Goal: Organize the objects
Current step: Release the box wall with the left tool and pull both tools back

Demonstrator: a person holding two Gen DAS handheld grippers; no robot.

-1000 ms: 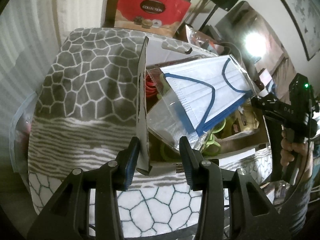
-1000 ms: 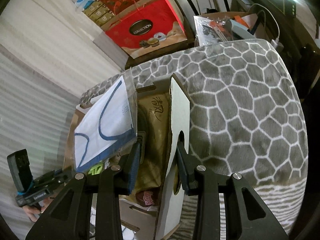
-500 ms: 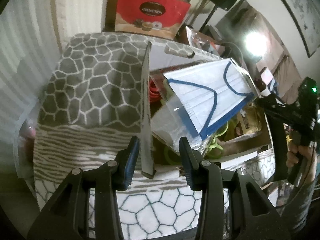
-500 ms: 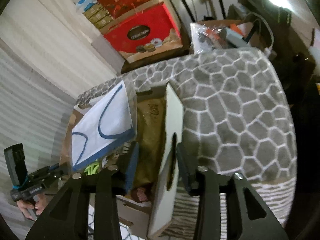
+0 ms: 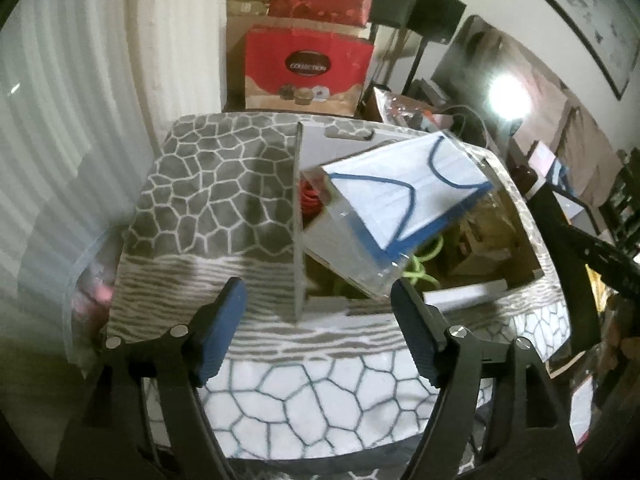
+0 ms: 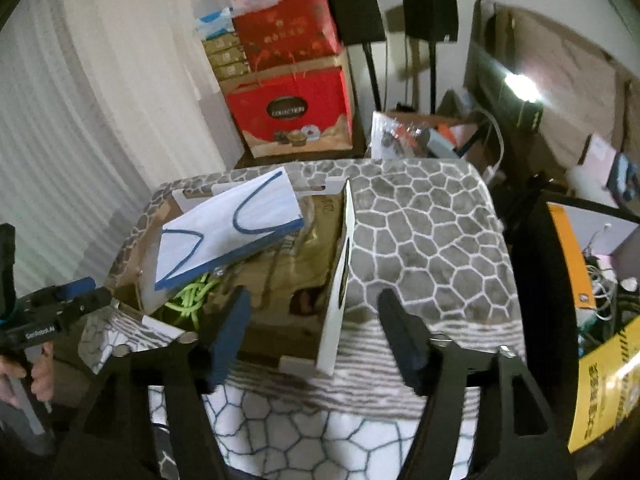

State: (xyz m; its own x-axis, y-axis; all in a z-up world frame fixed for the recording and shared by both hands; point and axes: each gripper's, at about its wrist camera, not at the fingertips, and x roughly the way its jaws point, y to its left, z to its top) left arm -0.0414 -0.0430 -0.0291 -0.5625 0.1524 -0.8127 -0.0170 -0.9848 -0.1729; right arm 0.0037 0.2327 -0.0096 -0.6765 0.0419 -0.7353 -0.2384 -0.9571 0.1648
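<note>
Beyond the fingers, pale pleated curtains (image 6: pixel 100 120) hang at the left. Ahead, stacked red gift boxes (image 6: pixel 294 112) stand against a white wall (image 5: pixel 200 32), with two black speakers on stands (image 6: pixel 430 12) beside them. To the right, a bright lamp glare (image 5: pixel 506 98) shines above cluttered shelves (image 6: pixel 432 136).

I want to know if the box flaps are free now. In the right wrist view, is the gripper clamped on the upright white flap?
No: the right gripper stands open, its pads clear of the white flap.
</note>
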